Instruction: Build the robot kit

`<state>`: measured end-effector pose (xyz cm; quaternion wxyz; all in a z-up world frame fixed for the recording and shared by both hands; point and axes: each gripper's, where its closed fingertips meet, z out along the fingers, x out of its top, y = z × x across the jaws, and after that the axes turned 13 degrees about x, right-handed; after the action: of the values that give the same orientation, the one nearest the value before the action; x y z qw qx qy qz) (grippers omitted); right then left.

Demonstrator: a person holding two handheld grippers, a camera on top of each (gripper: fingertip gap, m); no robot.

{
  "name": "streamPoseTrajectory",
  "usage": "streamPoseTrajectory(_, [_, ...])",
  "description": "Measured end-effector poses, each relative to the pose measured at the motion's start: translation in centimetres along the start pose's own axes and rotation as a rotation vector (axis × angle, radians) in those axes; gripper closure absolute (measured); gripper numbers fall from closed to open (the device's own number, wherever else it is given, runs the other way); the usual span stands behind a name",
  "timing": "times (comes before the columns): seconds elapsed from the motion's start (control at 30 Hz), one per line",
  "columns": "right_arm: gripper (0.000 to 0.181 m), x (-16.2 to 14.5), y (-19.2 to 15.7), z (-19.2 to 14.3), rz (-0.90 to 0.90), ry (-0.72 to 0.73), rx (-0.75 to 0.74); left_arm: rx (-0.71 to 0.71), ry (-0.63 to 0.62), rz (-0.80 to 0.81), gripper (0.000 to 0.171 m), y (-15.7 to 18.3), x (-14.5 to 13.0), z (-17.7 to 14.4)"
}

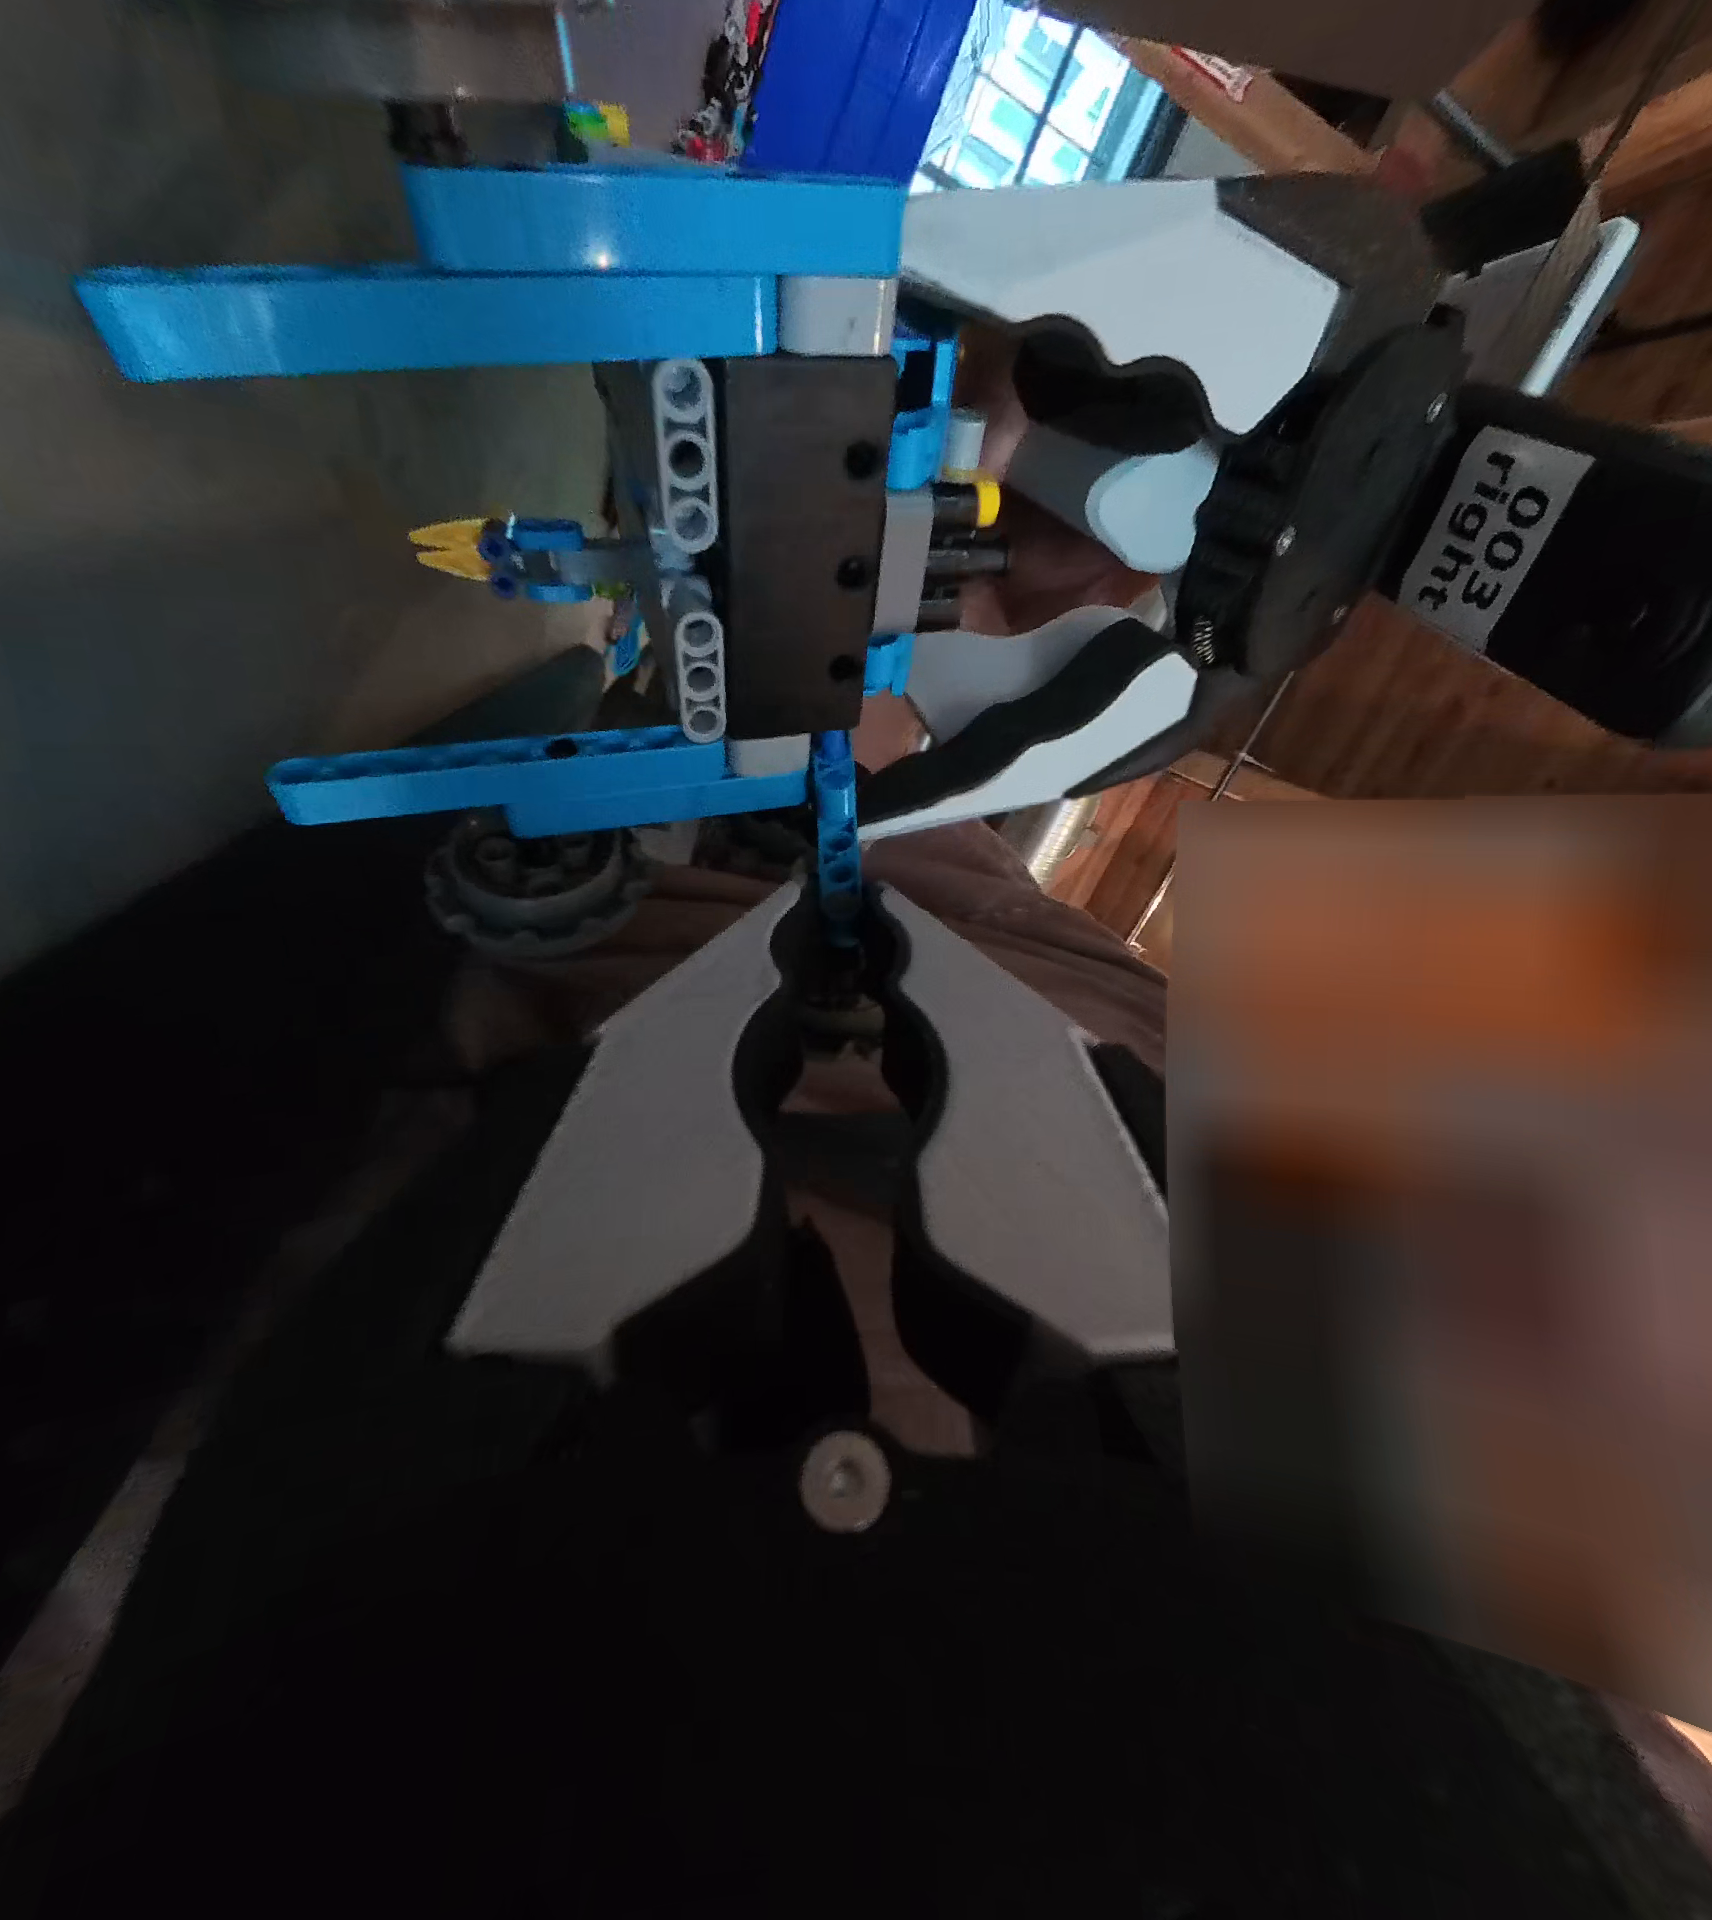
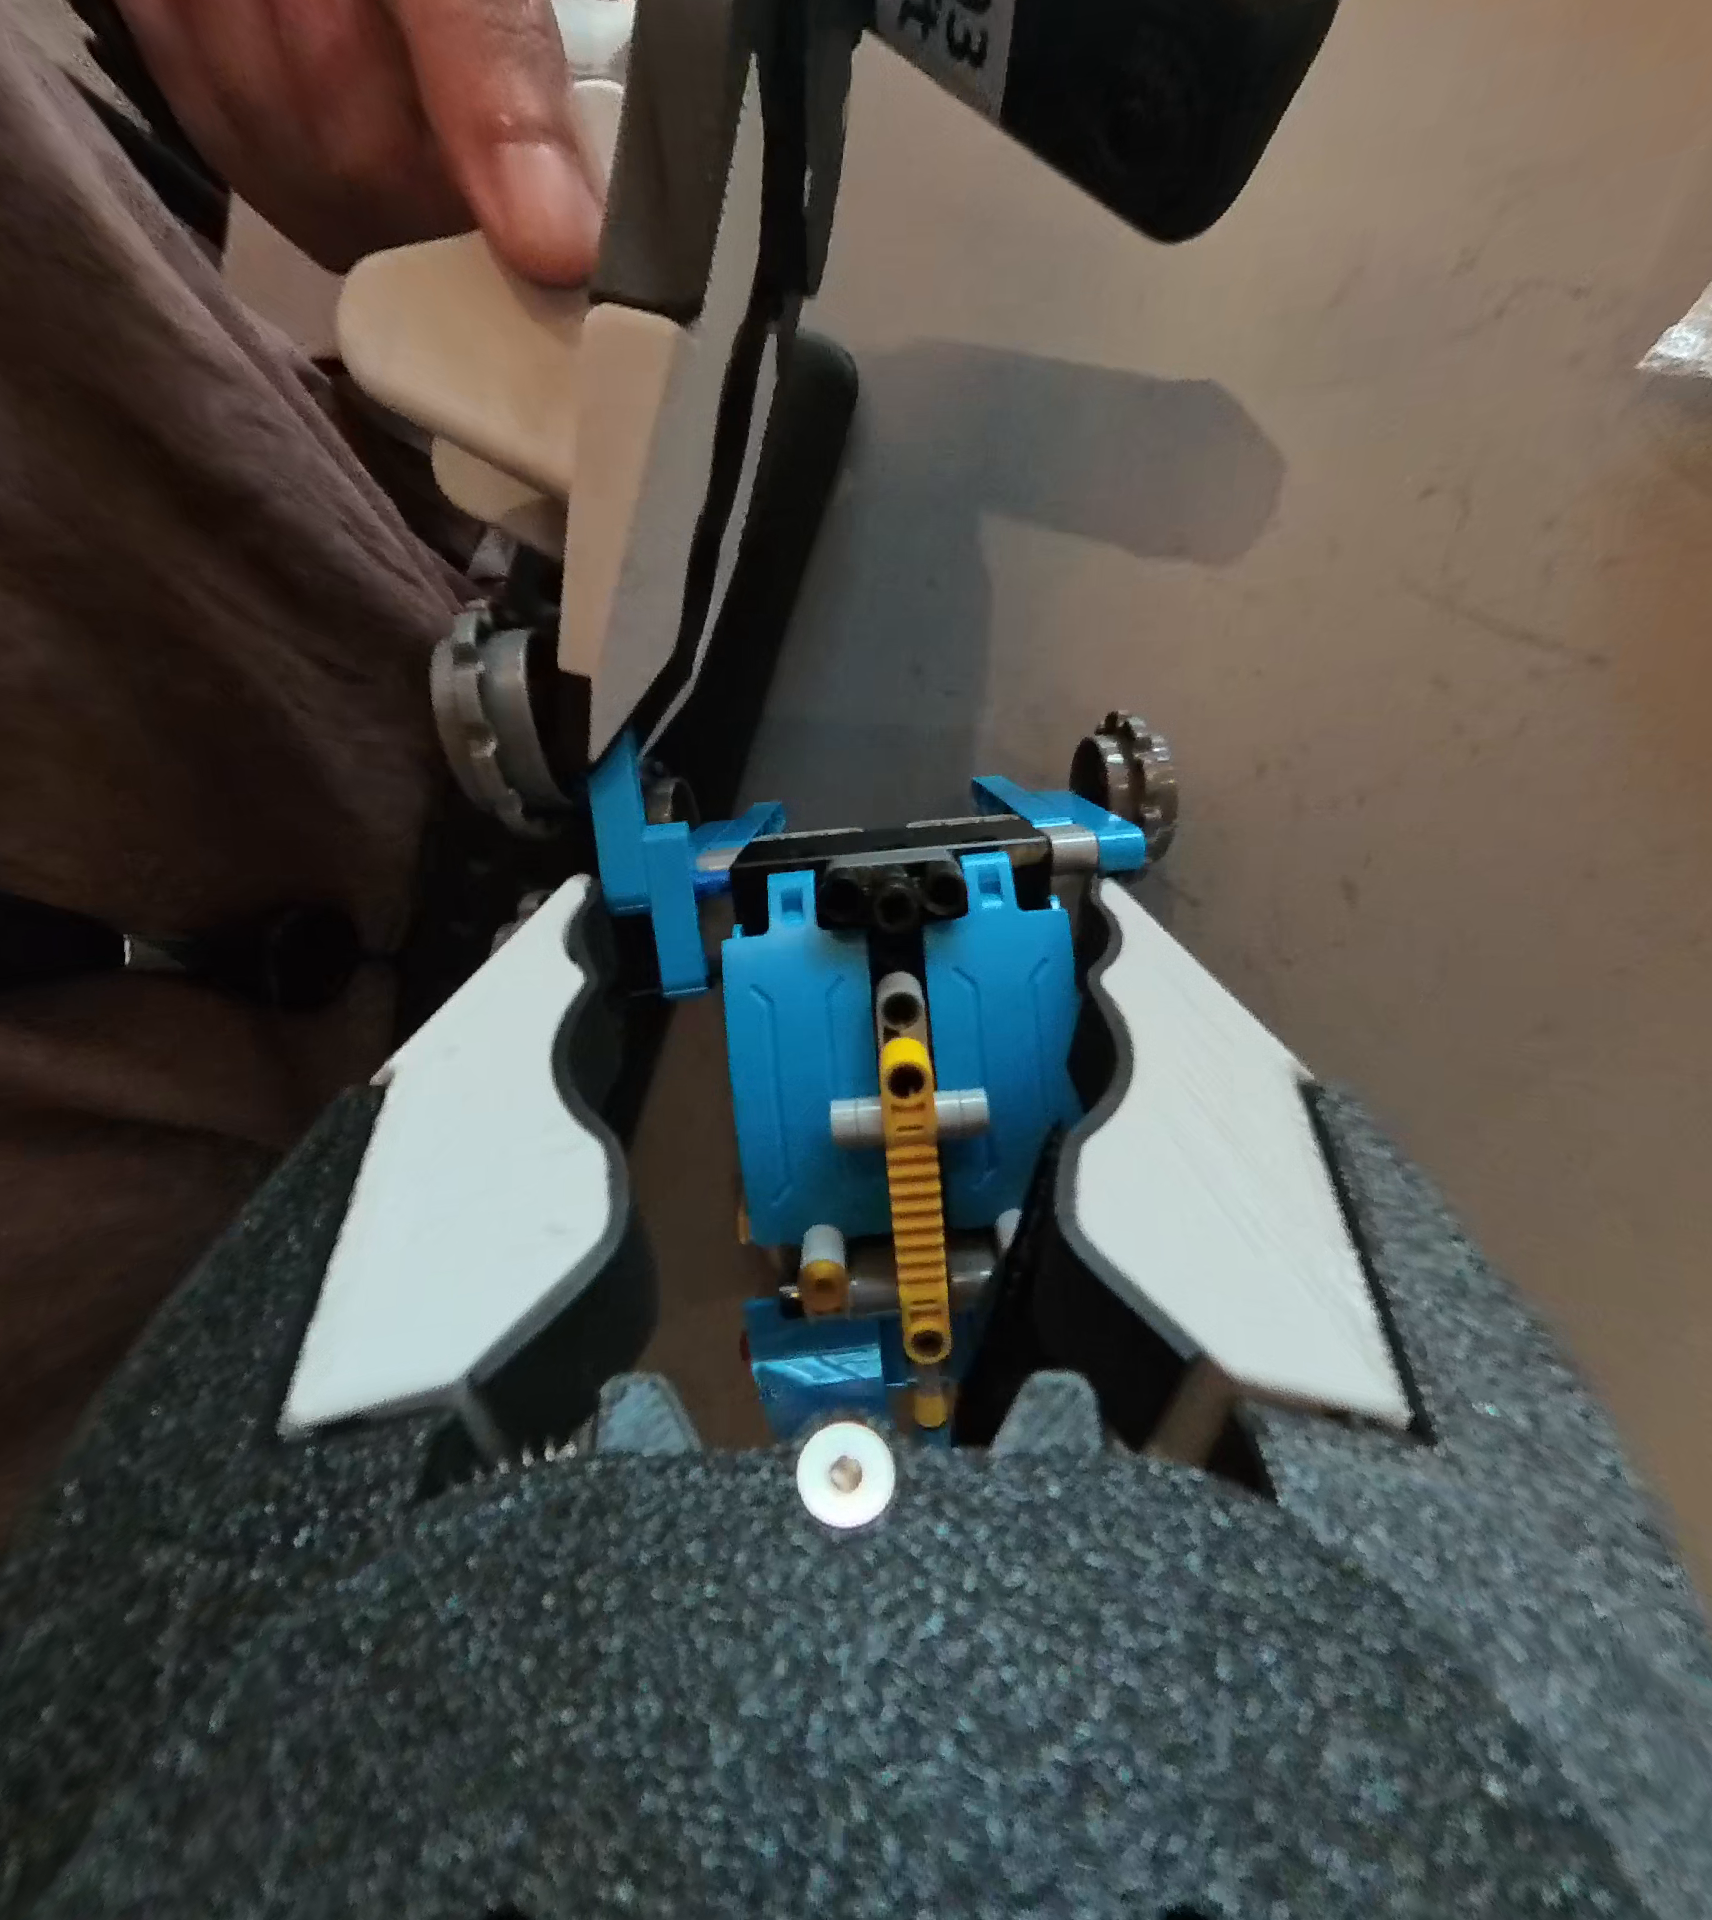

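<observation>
Noted left gripper (image 1: pixel 836 935) jaws pinching thin blue beam (image 1: pixel 836 831) on blue brick-built model (image 2: pixel 899 1081), right gripper (image 2: pixel 847 997) jaws bracketing model body, contact unclear, both held aloft; beam judged liable to snap off under twisting.

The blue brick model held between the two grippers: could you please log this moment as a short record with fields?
held thing: blue brick model, with a yellow toothed bar on its face
left gripper: shut on a thin blue beam at the model's edge
right gripper: fingers either side of the model's body, clamping it
wheels: grey gear-rimmed wheels at the model's far end
background: beige surface; a person's hand on the left gripper
</observation>
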<state>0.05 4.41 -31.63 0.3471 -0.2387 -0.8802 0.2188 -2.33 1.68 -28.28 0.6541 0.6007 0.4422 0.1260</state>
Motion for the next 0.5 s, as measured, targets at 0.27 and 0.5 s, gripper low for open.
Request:
streamPoseTrajectory(0.27, [0.096,-0.17,0.15,-0.31,0.013,0.039,0.020,0.061,-0.022,0.042,0.166,0.68,0.29,0.14])
streamPoseTrajectory(0.5, [0.094,-0.17,0.50,-0.14,0.057,0.058,-0.014,0.147,-0.025,0.165,0.166,0.08,0.84,-0.27])
